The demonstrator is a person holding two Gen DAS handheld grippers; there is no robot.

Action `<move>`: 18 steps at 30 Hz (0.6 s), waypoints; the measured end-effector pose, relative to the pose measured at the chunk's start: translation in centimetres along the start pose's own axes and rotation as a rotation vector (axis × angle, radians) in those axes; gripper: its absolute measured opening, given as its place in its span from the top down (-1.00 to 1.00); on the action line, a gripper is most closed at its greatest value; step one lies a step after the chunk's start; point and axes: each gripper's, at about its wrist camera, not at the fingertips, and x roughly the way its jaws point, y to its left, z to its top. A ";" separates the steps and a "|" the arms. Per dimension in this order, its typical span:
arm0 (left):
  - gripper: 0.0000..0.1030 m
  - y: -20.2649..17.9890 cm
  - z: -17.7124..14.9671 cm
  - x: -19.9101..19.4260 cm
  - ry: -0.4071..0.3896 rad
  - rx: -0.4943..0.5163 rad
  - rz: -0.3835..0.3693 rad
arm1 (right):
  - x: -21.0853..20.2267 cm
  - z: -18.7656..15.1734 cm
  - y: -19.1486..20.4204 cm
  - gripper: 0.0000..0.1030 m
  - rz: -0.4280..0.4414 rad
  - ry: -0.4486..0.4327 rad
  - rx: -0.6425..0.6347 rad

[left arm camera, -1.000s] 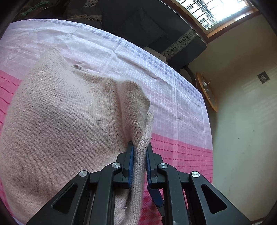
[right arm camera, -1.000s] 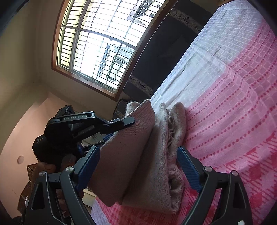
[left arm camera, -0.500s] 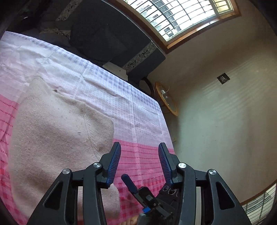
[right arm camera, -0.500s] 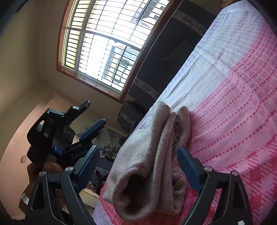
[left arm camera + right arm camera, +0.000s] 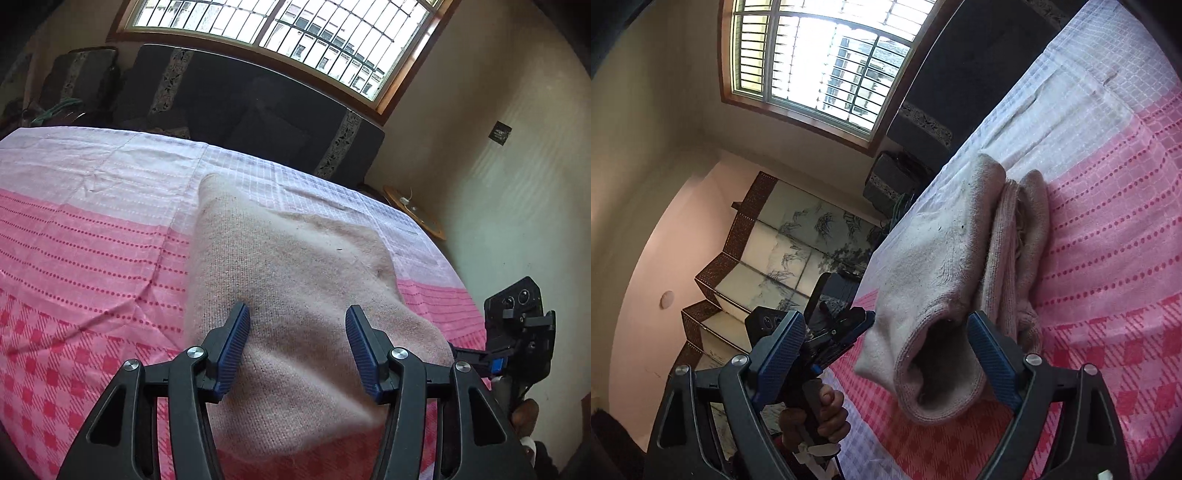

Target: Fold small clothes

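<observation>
A beige-pink knitted garment lies folded in layers on the pink and white checked cloth. My left gripper is open and empty, hovering over the garment's near end. In the right wrist view the same folded garment shows its stacked edges and an open sleeve or hem end toward me. My right gripper is open and empty at that near end, with its right finger beside the fabric. The left gripper's body shows to the left.
The cloth covers a table whose right edge drops to the floor. A dark sofa stands behind it under a barred window. A folding screen stands by the wall. The right gripper's body is at the table's right edge.
My left gripper let go of the garment's edge, opened and pulled back. The lifted fold now lies flat on the stack. My right gripper stayed open near the garment's end.
</observation>
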 end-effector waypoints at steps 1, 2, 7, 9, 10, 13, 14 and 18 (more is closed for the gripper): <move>-0.07 0.0 -0.4 0.0 -0.007 0.006 -0.007 | 1.0 0.5 -0.4 -0.68 -0.003 0.039 0.033; -0.07 0.0 -0.6 0.0 -0.013 0.015 -0.011 | 1.7 0.9 -0.7 -0.67 -0.016 0.055 0.059; -0.07 1.2 -1.4 0.1 -0.012 0.005 -0.041 | 4.3 3.5 -0.3 0.08 -0.098 0.050 0.034; -0.07 1.8 -1.5 0.0 -0.014 -0.012 -0.052 | 5.7 4.3 -0.2 0.81 -0.208 0.072 -0.002; -0.07 2.1 -1.5 0.0 -0.013 -0.021 -0.061 | 6.1 4.6 -0.1 0.82 -0.251 0.065 -0.034; -0.07 2.6 -1.7 -0.1 -0.002 -0.045 -0.091 | 5.6 5.4 1.7 0.84 -0.369 -0.009 -0.157; -0.08 2.5 -1.8 -0.1 0.001 -0.036 -0.086 | 5.1 5.4 2.2 0.85 -0.360 -0.025 -0.185; -0.08 1.7 -2.5 -0.1 0.034 0.015 -0.074 | 4.6 4.2 -0.2 0.86 -0.481 0.024 -0.211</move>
